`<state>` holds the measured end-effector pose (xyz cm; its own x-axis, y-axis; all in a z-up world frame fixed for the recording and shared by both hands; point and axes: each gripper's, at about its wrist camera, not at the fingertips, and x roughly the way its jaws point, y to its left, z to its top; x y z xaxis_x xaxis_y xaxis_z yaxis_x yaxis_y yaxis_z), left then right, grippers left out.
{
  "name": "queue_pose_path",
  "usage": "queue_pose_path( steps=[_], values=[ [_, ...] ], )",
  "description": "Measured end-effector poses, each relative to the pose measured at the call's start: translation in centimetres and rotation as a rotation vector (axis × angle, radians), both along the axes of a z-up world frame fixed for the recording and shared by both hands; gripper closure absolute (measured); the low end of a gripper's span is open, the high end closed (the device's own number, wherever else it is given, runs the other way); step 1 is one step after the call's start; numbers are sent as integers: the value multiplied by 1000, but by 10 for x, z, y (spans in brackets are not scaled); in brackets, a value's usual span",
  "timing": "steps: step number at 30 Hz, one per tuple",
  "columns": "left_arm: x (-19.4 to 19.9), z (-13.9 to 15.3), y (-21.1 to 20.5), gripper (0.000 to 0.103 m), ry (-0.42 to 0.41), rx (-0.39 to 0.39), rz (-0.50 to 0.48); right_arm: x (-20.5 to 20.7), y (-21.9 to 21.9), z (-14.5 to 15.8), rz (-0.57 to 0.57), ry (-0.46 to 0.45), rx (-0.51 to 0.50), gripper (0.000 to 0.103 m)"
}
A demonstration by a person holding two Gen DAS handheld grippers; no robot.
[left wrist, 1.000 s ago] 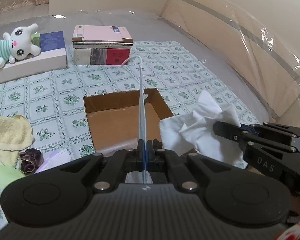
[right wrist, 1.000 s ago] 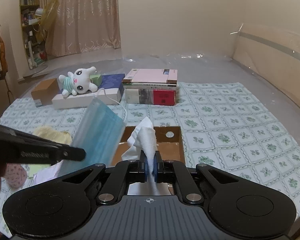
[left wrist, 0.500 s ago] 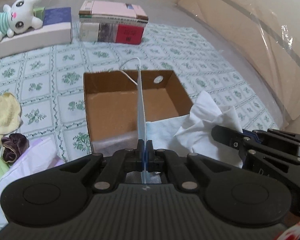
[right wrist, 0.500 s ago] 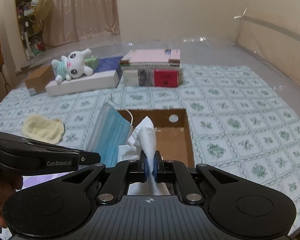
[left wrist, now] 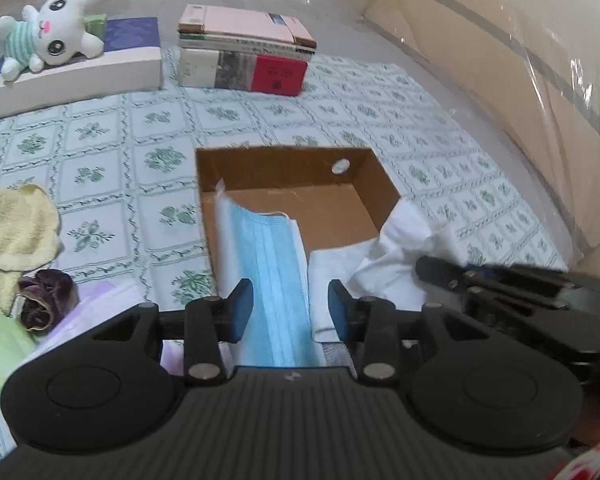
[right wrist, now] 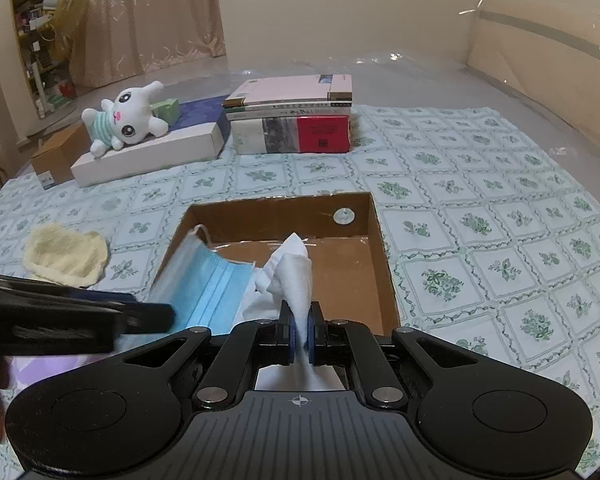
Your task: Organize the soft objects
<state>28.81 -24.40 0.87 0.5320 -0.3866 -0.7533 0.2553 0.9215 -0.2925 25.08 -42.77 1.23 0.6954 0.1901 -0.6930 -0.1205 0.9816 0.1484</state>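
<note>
A pale cloth (right wrist: 480, 184) is showing a grid of green floral squares, and on it a brown cardboard box (right wrist: 376, 248) is holding a light blue pleated mask (left wrist: 268, 264) beside a white tissue (right wrist: 296, 276). A white plush toy (right wrist: 128, 120) is wearing green-striped clothing with pink cheeks, while a pale yellow towel (right wrist: 66, 254) and a dark purple scrunchie (left wrist: 46, 296) are lying nearby.

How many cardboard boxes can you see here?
2: an open brown cardboard box mid-cloth, and a closed brown cardboard box far left behind the long white box. Others may be hidden.
</note>
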Motion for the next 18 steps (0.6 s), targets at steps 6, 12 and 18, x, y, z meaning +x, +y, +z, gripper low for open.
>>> queue_pose_path(
  steps=[6, 12, 18],
  values=[
    [-8, 14, 24, 66, -34, -33, 33, 8, 13, -22, 11, 39, 7, 97],
    [-19, 25, 51, 66, -74, -33, 61, 18, 29, -51, 38, 90, 0, 97],
    [-31, 33, 64, 66, -116, -3, 59, 27, 37, -71, 85, 128, -21, 97]
  ],
)
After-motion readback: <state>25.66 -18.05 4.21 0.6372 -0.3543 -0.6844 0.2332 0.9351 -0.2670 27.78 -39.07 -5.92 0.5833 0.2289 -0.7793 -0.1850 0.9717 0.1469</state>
